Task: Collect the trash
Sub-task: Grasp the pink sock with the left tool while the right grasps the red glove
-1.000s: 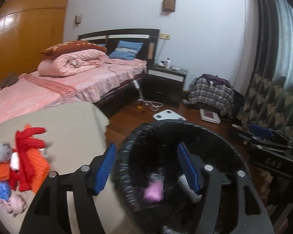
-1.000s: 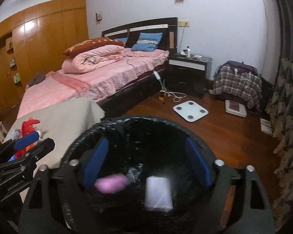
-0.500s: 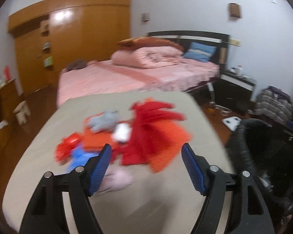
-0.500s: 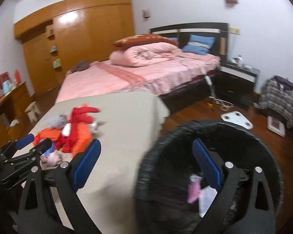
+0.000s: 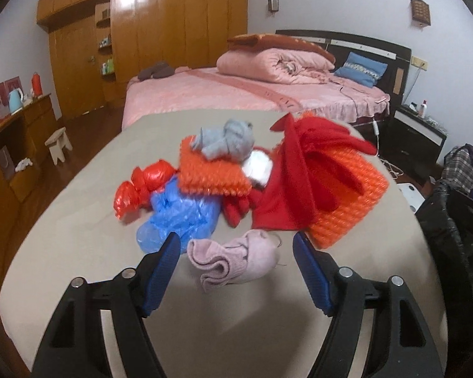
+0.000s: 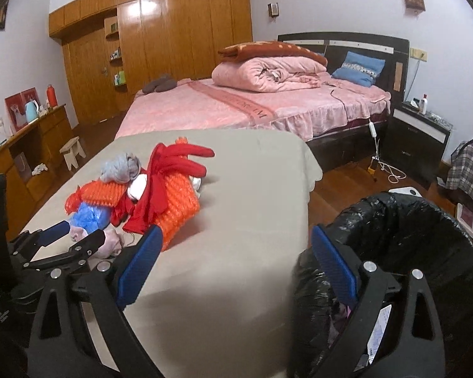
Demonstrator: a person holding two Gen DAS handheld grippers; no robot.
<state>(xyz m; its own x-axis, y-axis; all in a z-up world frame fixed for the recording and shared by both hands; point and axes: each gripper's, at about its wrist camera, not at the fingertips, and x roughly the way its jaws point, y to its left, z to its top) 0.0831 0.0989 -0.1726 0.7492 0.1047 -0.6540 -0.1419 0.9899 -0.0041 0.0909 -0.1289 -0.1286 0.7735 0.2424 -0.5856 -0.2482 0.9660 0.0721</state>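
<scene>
1. Standing wide open and empty, left gripper [image 5: 233, 253] frames the pink cloth [image 5: 233, 261], pads clear; its jaws have just been opening
2. Right gripper [image 6: 236, 245], likewise open, holds nothing, beside the bin [image 6: 403, 252]
3. Some scraps lie binned; the pile [image 5: 252, 173] beyond the cloth remains uncollected

A beige-covered counter [image 5: 78, 236] carries a pink sock [image 5: 233, 260] between the left claw [image 5: 235, 253] tips, with blue plastic [image 5: 176, 217], orange netting [image 5: 211, 173] and red cloth [image 5: 287, 195] just beyond.
</scene>
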